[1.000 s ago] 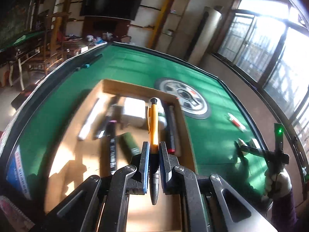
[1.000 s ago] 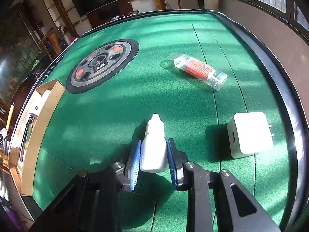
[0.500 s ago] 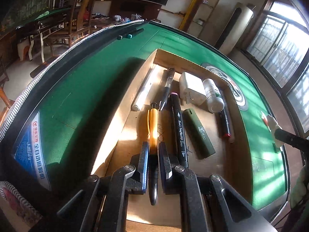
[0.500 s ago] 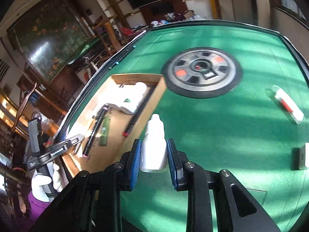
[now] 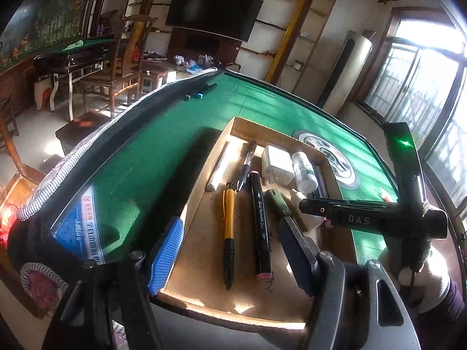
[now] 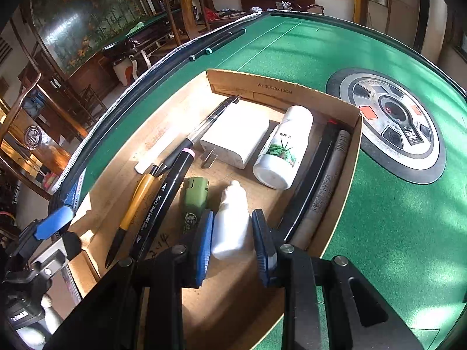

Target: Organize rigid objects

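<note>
A shallow cardboard box sits on the green table. An orange pen lies flat on its floor beside a black marker. My left gripper straddles the pen's near end; its jaws are opening and the pads do not touch the pen. My right gripper is shut on a small white dropper bottle, low inside the box next to a green case. Whether the bottle rests on the floor I cannot tell.
The box also holds a white charger, a labelled white bottle, a clear pen and dark pens along its right wall. A round control panel lies mid-table. Two markers rest at the far rim.
My left gripper lowered the orange pen into the box and opened, leaving it on the floor. My right gripper carried the dropper bottle from the green felt into the box.
</note>
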Demonstrator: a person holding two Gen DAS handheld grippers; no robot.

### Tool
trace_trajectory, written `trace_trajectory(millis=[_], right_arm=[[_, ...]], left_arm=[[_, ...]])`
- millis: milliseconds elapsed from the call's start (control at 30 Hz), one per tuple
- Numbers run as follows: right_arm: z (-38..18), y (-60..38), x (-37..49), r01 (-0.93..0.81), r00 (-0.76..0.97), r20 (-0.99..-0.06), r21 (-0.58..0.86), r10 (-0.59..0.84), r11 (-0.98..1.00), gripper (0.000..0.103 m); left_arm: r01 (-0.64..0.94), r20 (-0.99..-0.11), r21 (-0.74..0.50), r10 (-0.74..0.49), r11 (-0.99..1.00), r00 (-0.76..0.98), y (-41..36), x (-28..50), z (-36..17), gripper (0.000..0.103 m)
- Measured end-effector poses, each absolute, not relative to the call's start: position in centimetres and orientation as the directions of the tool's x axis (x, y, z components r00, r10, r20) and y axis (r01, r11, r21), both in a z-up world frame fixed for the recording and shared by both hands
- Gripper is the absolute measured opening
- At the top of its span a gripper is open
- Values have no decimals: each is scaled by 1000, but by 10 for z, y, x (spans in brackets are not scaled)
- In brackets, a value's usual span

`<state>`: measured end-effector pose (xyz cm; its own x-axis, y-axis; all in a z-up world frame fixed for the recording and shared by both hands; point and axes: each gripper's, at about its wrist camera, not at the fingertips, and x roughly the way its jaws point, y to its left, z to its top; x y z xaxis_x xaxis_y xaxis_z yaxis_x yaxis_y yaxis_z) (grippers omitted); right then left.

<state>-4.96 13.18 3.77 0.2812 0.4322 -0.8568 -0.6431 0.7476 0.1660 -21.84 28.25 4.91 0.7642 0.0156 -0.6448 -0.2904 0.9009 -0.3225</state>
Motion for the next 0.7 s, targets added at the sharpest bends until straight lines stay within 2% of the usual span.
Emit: trace_trajectory(millis=[100, 167, 200, 300, 433, 533, 600, 700], right_arm=[[49, 120, -54, -642, 285, -833, 201, 473, 740, 31], [65, 100, -58, -636, 329, -805, 197, 494, 746, 44], [72, 86, -59, -628, 358, -791, 190, 497, 755, 47], [91, 34, -51, -576, 448, -758, 160, 474, 801, 48], [98, -54, -14, -405, 561, -752, 117, 347, 907, 57], [93, -127, 28, -232, 595, -773, 96, 219, 968, 57], [88, -166, 58, -121, 609, -787, 29, 97, 992, 57], [79, -209, 94, -23, 574, -817, 57, 60, 998, 57]], left_arm=[[-281, -633, -345, -1, 896, 774, 285, -220, 51, 71], [-259, -616, -356, -17, 898, 788, 282, -220, 55, 71], [-246, -606, -359, -24, 901, 795, 280, -220, 57, 71], [-192, -581, -364, -60, 912, 812, 268, -219, 64, 71], [-96, -561, -371, -141, 924, 815, 245, -215, 74, 72], [-33, -568, -345, -180, 938, 803, 220, -210, 81, 72], [3, -572, -325, -199, 946, 795, 202, -206, 84, 73], [23, -600, -286, -198, 958, 775, 179, -200, 86, 73]])
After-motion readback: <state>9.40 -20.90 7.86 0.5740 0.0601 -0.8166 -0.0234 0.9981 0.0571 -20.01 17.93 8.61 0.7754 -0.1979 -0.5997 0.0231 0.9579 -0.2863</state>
